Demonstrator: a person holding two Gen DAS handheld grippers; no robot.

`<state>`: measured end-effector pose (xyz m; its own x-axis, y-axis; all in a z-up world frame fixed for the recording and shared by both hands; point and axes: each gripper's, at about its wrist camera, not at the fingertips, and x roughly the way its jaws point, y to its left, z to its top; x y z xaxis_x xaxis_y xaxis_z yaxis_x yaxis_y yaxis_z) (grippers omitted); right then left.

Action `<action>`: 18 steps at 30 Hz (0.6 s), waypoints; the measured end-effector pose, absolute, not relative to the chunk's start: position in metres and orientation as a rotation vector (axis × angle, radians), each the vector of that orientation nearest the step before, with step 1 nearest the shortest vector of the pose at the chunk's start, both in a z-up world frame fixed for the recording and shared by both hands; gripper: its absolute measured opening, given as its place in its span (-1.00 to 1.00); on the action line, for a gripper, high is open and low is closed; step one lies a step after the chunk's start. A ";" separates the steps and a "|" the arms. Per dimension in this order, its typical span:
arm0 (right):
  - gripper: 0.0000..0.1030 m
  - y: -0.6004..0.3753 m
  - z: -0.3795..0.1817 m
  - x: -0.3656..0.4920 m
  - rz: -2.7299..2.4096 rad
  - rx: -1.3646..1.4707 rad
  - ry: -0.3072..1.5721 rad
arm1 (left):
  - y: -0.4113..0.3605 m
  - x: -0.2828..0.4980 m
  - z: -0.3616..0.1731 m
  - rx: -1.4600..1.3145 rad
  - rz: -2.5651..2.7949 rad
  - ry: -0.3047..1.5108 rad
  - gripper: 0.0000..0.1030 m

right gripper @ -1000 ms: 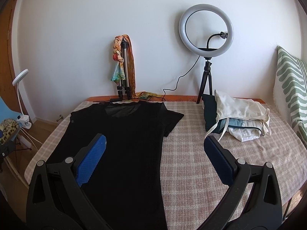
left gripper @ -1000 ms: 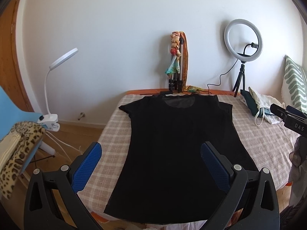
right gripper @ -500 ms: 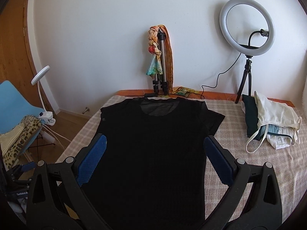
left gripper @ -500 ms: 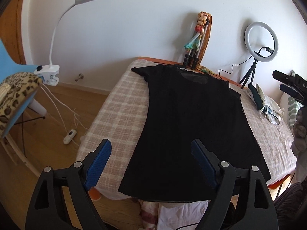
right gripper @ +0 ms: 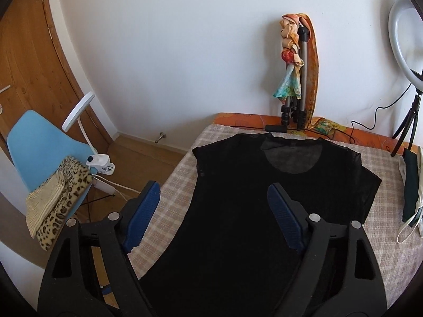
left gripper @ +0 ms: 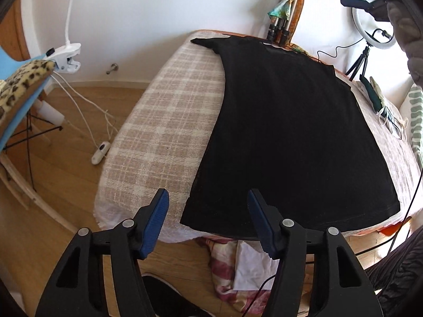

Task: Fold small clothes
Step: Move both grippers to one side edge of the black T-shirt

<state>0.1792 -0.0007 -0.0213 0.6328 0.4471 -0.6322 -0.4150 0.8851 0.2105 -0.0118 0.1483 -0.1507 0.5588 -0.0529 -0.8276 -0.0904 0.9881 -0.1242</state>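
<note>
A black short-sleeved T-shirt (left gripper: 285,121) lies flat on a checked beige blanket (left gripper: 164,116), neck toward the wall. It also shows in the right wrist view (right gripper: 251,211). My left gripper (left gripper: 207,198) is open and empty, above the shirt's near left hem corner. My right gripper (right gripper: 212,192) is open and empty, above the shirt's left side below the sleeve. The right gripper also shows at the top right of the left wrist view (left gripper: 370,4), held by a hand.
A tripod with scarves (right gripper: 296,79) and a ring light (right gripper: 407,31) stand at the wall. Folded clothes (right gripper: 412,185) lie on the right. A blue chair (right gripper: 39,155) with a leopard cloth and a clip lamp (right gripper: 79,111) stands left. Laundry (left gripper: 246,264) lies on the floor.
Both grippers swung left and tilted down. The left one now looks down on the shirt's near hem and the floor. The right one now faces the shirt's left sleeve side.
</note>
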 end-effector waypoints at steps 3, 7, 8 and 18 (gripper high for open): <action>0.61 0.028 -0.031 0.207 0.491 0.041 0.773 | 0.156 -0.010 -0.158 -0.191 0.022 0.993 0.09; 0.59 0.064 -0.049 0.241 0.510 0.062 0.843 | 0.161 -0.009 -0.161 -0.206 0.003 0.988 0.09; 0.58 0.073 -0.055 0.249 0.502 0.055 0.854 | 0.163 -0.009 -0.162 -0.210 0.001 0.989 0.09; 0.39 0.128 -0.114 0.314 0.497 -0.021 0.933 | 0.161 -0.001 -0.172 -0.229 -0.046 1.018 -0.61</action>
<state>0.3139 0.1280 -0.1144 0.4914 0.4007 -0.7733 -0.4186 0.8873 0.1937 -0.0012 0.1610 -0.1720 0.5259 -0.1440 -0.8382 -0.0687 0.9751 -0.2107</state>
